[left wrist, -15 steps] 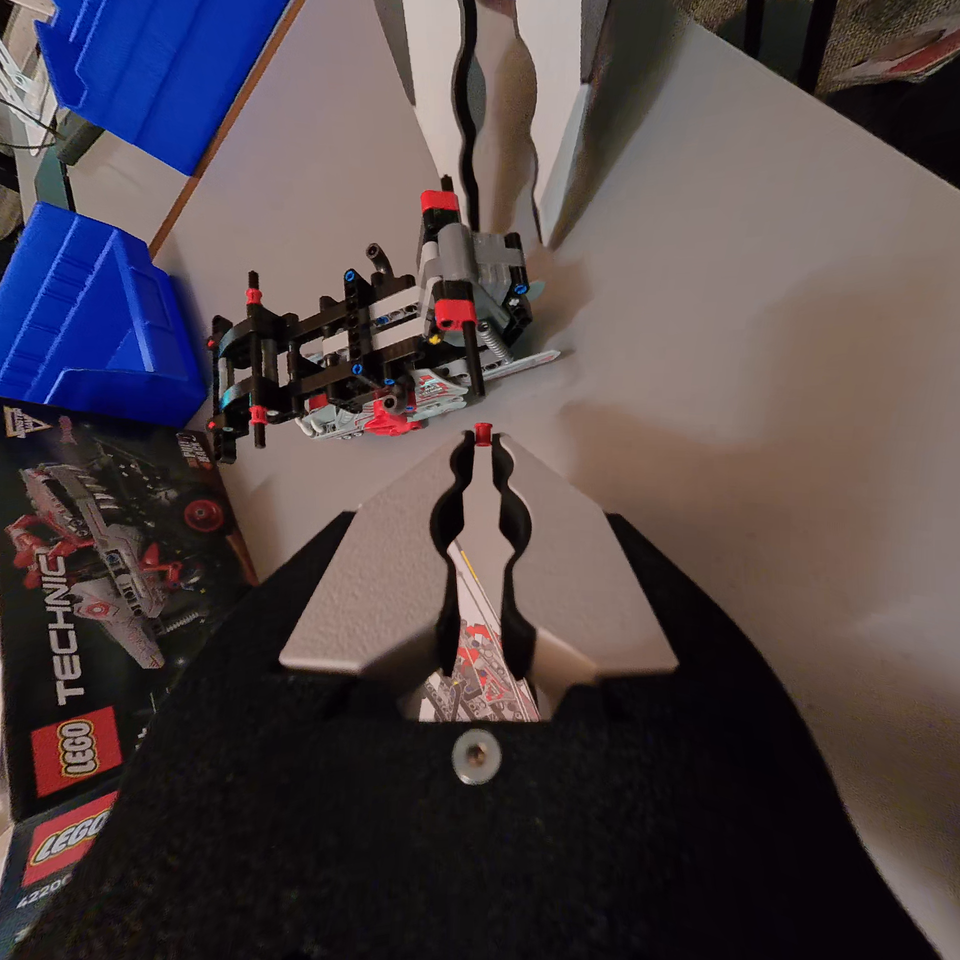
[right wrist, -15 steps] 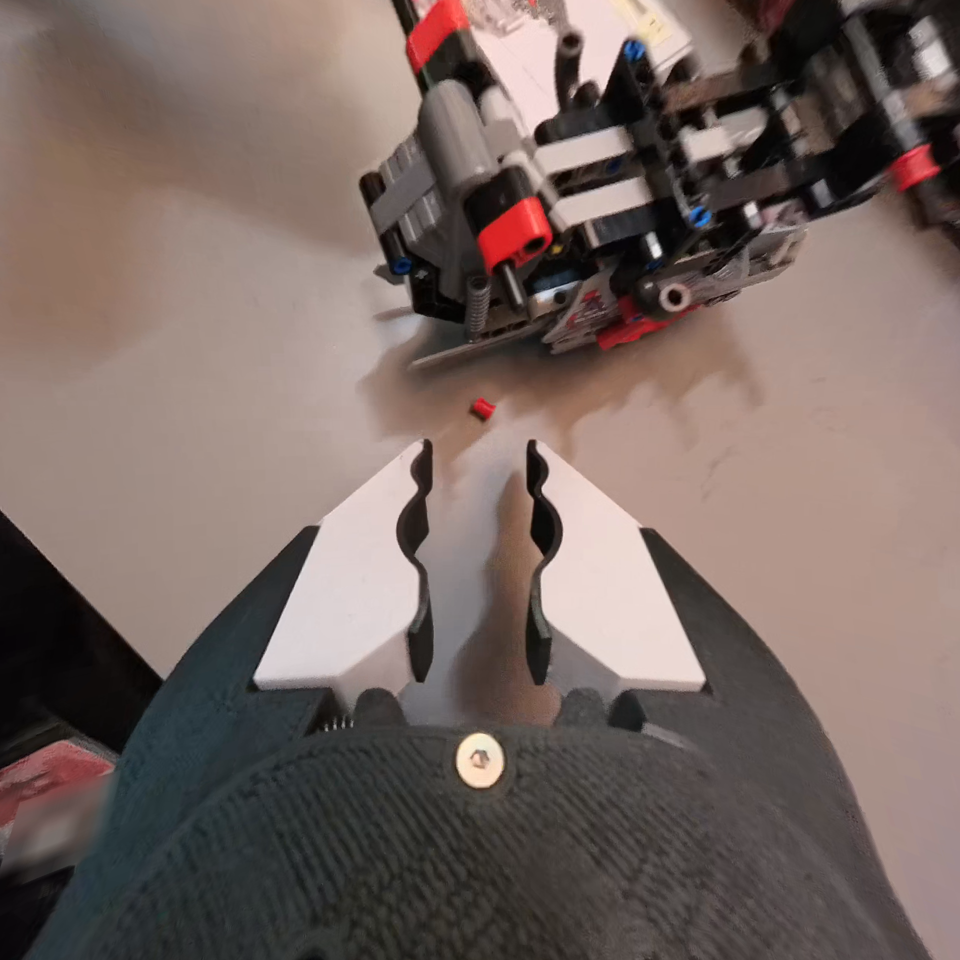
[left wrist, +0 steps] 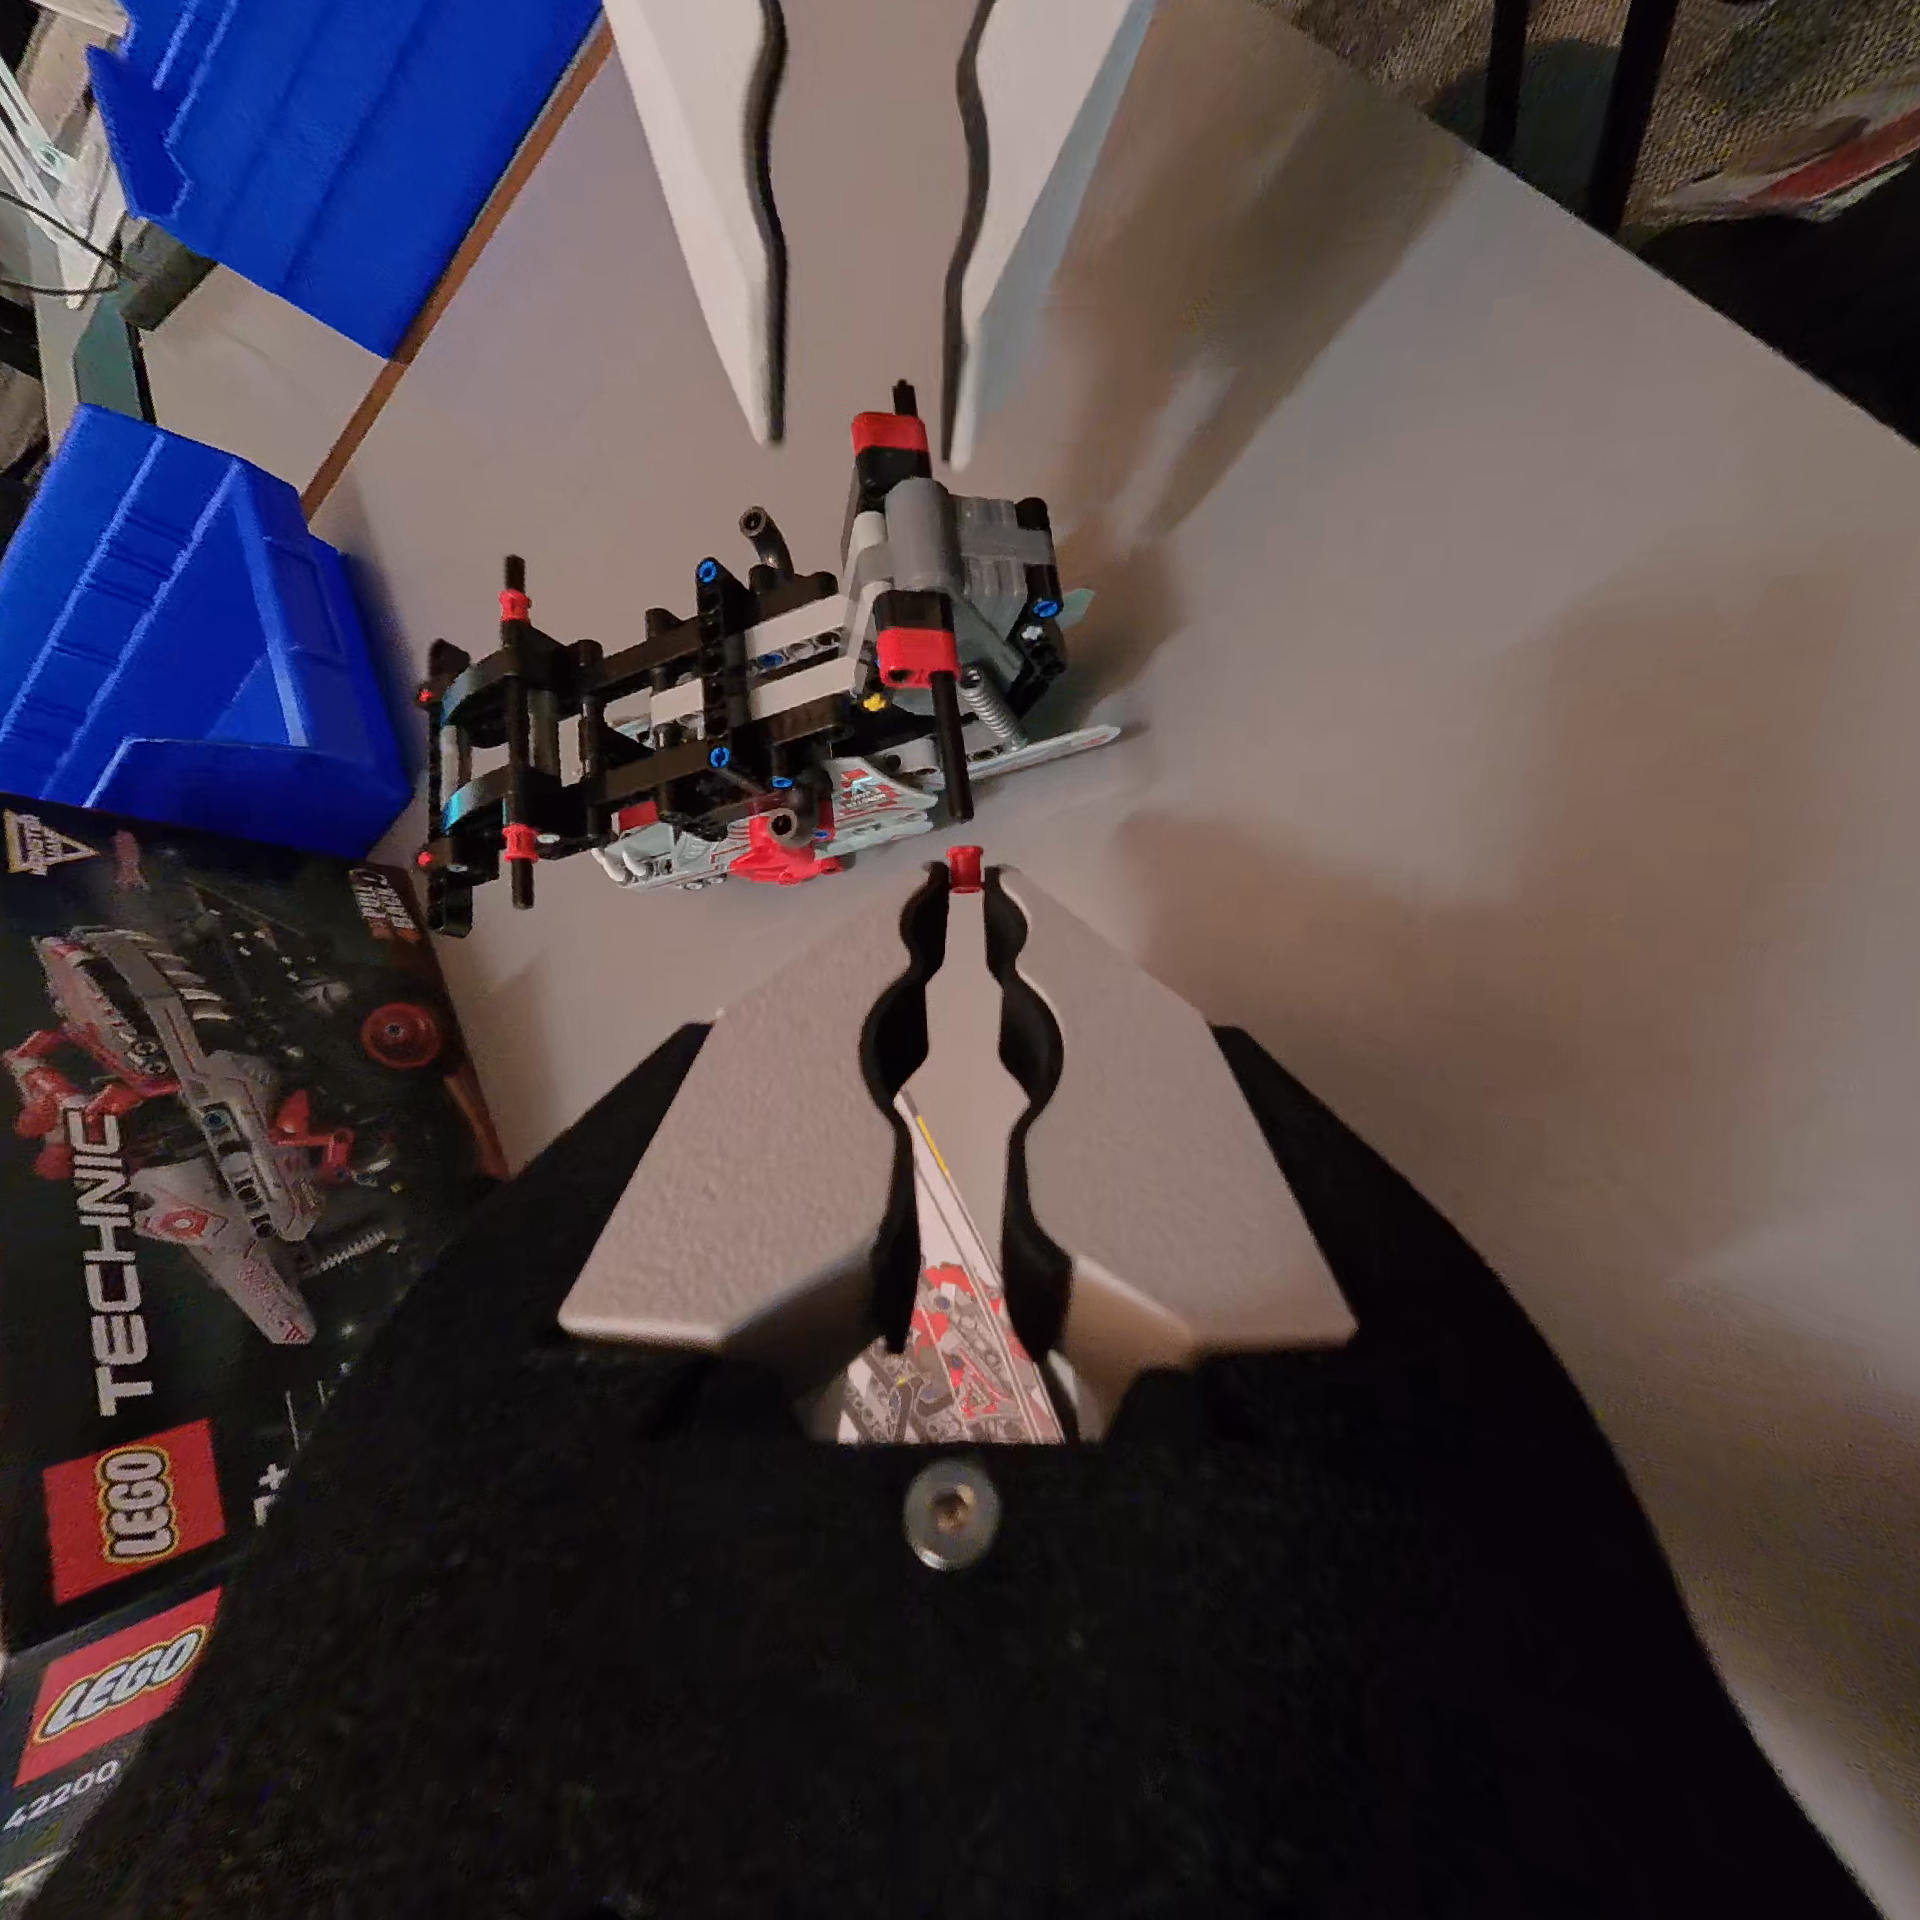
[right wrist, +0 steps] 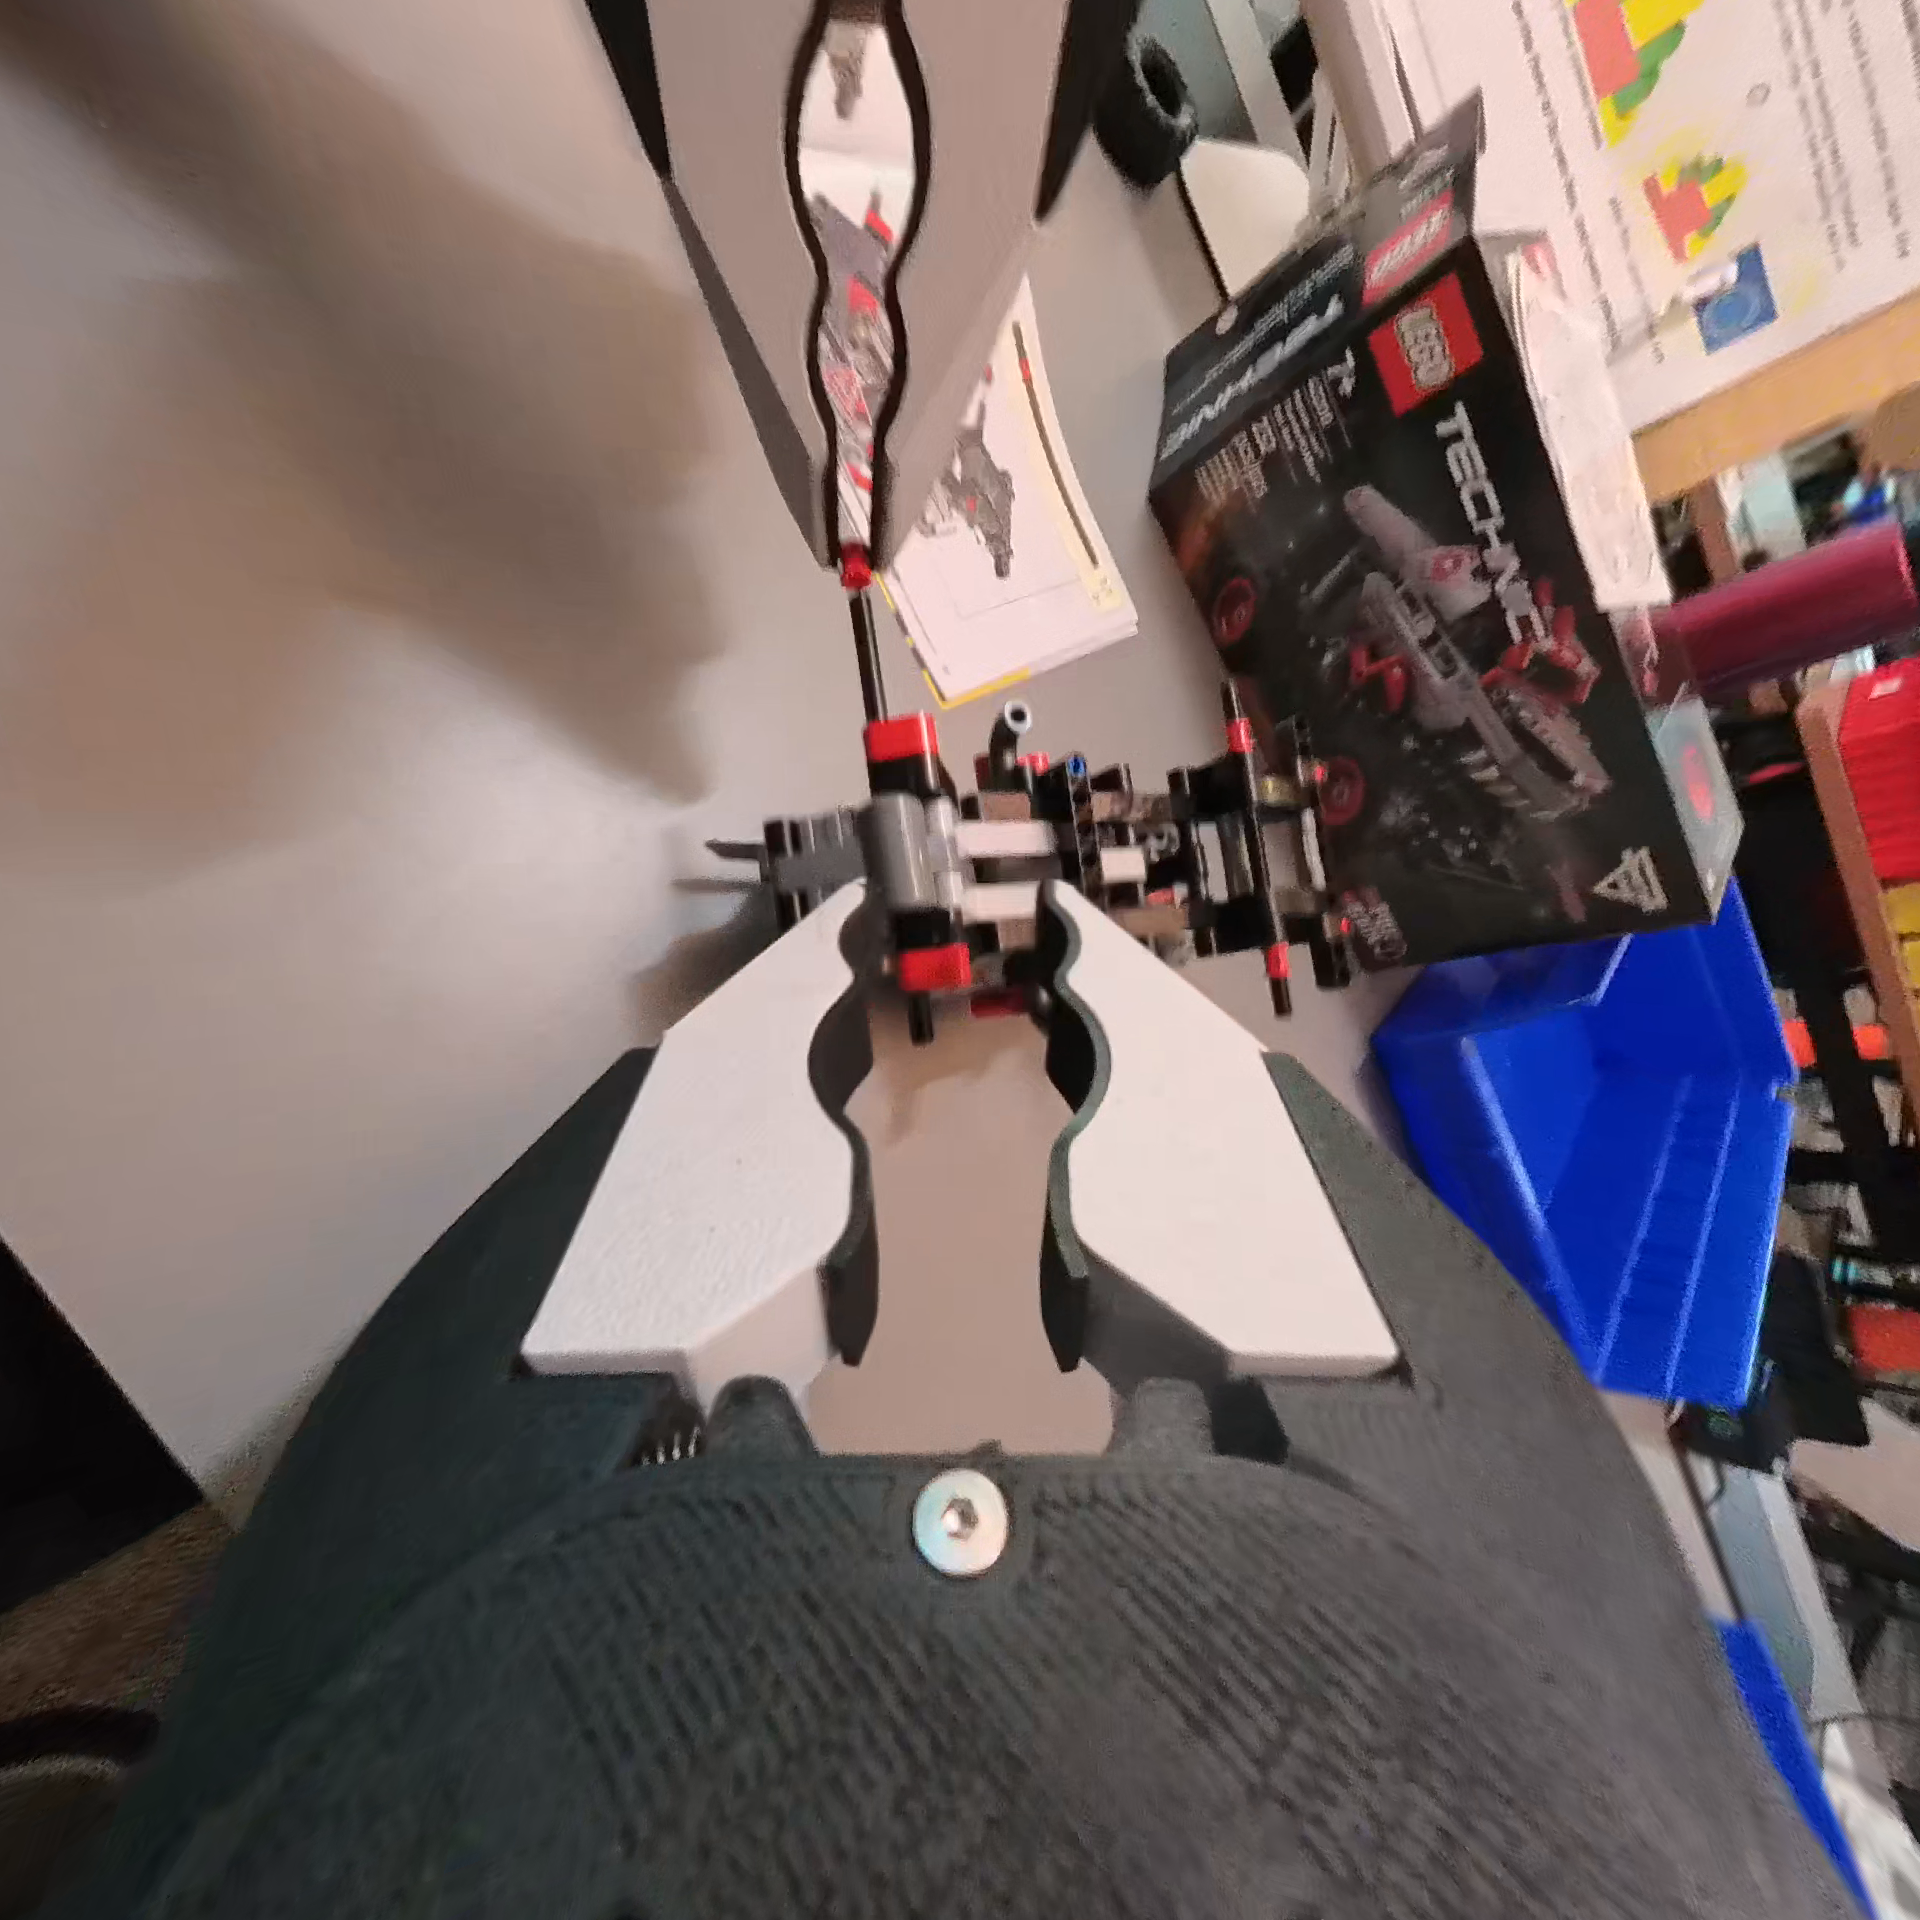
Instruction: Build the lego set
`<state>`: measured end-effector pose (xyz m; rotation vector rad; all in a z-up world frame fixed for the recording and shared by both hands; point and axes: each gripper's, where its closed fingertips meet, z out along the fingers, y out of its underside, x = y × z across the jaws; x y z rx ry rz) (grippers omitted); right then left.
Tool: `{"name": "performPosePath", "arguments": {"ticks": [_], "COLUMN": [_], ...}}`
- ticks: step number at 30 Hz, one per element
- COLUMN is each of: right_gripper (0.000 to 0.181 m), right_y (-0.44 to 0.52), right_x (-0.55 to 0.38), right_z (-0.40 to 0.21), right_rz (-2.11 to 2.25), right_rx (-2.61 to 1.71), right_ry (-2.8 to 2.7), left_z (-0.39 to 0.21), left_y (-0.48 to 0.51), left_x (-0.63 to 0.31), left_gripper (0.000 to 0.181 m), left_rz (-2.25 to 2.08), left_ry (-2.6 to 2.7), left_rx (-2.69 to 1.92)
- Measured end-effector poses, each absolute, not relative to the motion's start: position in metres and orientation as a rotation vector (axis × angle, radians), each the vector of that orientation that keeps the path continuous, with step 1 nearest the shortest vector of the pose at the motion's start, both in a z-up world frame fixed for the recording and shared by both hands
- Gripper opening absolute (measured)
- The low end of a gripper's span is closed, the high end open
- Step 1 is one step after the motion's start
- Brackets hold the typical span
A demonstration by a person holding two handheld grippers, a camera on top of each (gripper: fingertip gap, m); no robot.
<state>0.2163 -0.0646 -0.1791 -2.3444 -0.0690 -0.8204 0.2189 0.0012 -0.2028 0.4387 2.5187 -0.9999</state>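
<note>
Grey table (left wrist: 1507, 727), half-built lego model (left wrist: 727, 717) lying mid-surface. Left gripper (left wrist: 966, 883) clamped on a small red piece (left wrist: 964, 868), just beside the model as before. Right gripper (right wrist: 951, 935), jaws apart, now moved round to straddle the model's far end.

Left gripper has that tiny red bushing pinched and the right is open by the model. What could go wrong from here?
The red bushing sits only at the very tips of the left gripper, so it could twist or pop out when pressed onto the black axle. The model rests loose on the table; the open right gripper isn't clamping it, so pushing may slide it.
</note>
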Motion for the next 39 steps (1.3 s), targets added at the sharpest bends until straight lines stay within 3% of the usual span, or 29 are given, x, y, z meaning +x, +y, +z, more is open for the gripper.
{"name": "performPosePath", "arguments": {"ticks": [10, 18, 39], "right_gripper": [0.023, 0.002, 0.003], "right_y": [-0.018, -0.014, -0.010], "right_x": [0.216, 0.220, 0.228], "right_z": [-0.196, -0.210, -0.209], "right_rz": [-0.800, -0.791, -0.880], "right_rx": [-2.442, -2.495, -2.462], "right_ry": [-0.259, -0.292, -0.237], "left_z": [-0.201, -0.202, -0.204], "left_y": [-0.003, -0.004, -0.001], "left_x": [0.217, 0.217, 0.220], "left_gripper": [0.004, 0.004, 0.004], "left_rz": [-1.030, -1.022, -0.985], "left_ry": [2.510, 2.517, 2.586], "left_rx": [0.438, 0.419, 0.318]}}
